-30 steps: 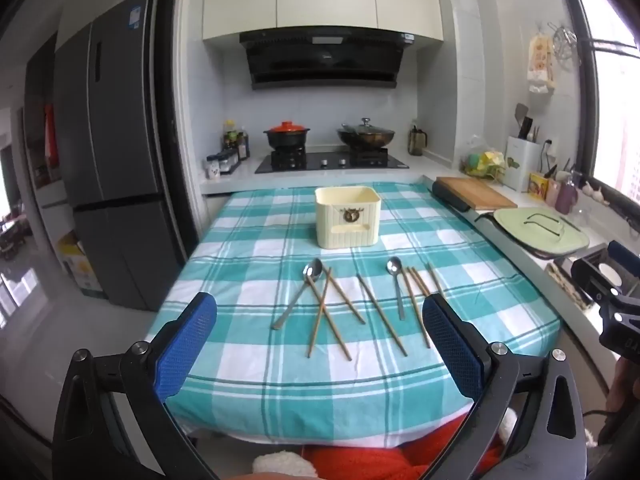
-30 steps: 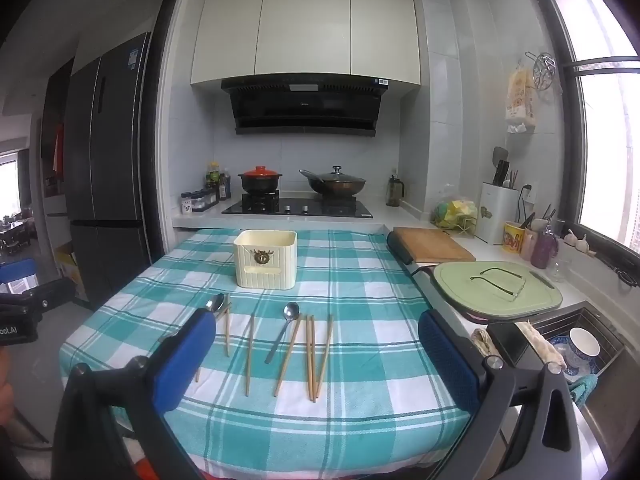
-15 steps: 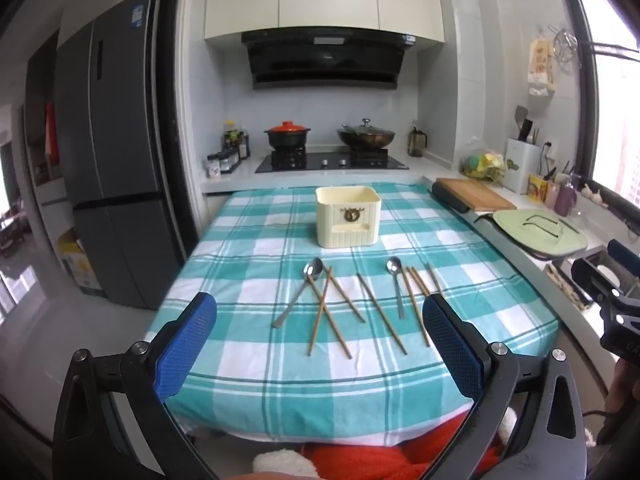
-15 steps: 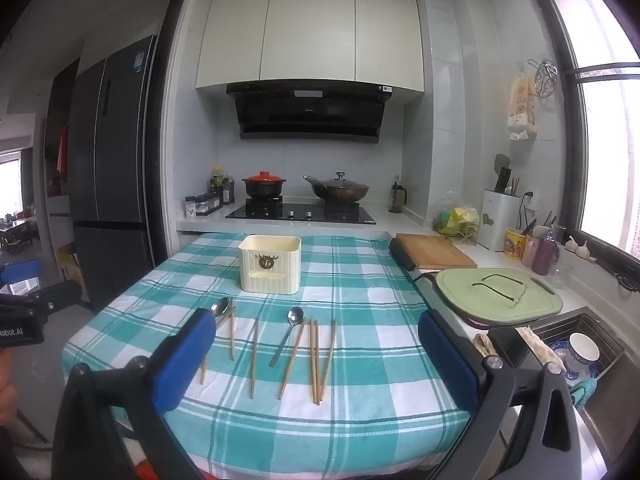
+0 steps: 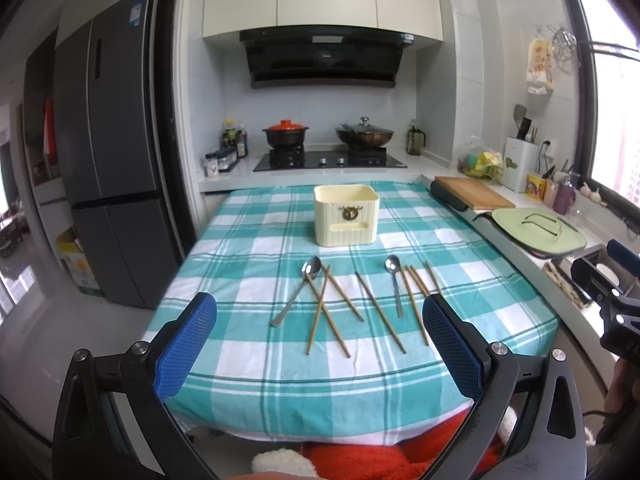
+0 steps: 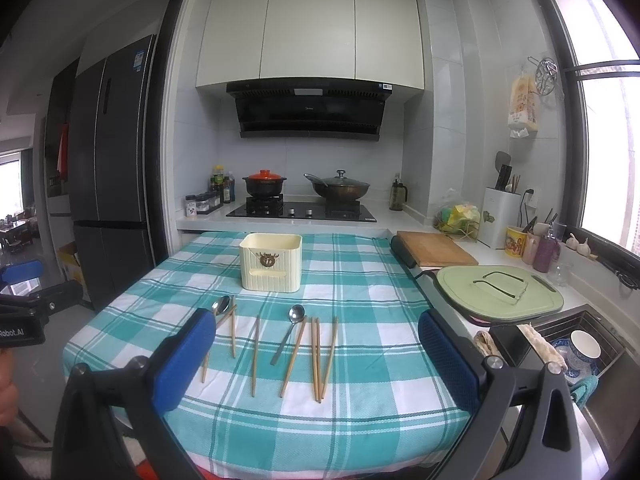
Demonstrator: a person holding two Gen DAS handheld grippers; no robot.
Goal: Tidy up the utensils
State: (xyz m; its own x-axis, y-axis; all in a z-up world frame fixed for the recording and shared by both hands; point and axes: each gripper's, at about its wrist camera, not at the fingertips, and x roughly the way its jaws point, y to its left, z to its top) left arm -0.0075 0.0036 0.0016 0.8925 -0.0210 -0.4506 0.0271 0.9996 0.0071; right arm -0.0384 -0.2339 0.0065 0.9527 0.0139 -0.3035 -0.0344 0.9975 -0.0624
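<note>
A cream utensil holder [image 5: 346, 215] [image 6: 271, 263] stands mid-table on the teal checked cloth [image 5: 248, 248] [image 6: 360, 276]. In front of it lie two metal spoons, one to the left [image 5: 298, 291] [image 6: 221, 309] and one to the right [image 5: 394, 280] [image 6: 289, 332], among several wooden chopsticks [image 5: 380, 312] [image 6: 318, 358]. My left gripper [image 5: 320, 340] hangs open above the near table edge, short of the utensils. Held a little higher, my right gripper [image 6: 316, 358] is open too, with the chopsticks showing between its blue pads [image 6: 446, 358]. Neither holds anything.
A stove with a red-lidded pot [image 5: 285, 133] and a wok [image 5: 364, 133] lies behind the table. Right of the table are a wooden cutting board [image 6: 434, 253], a green board [image 6: 500, 292] and a sink with dishes [image 6: 576, 350]. A tall fridge [image 5: 108, 152] stands left.
The right wrist view has risen and tilted slightly, so the table sits lower in its frame. The left gripper has barely moved. Nothing on the table has shifted.
</note>
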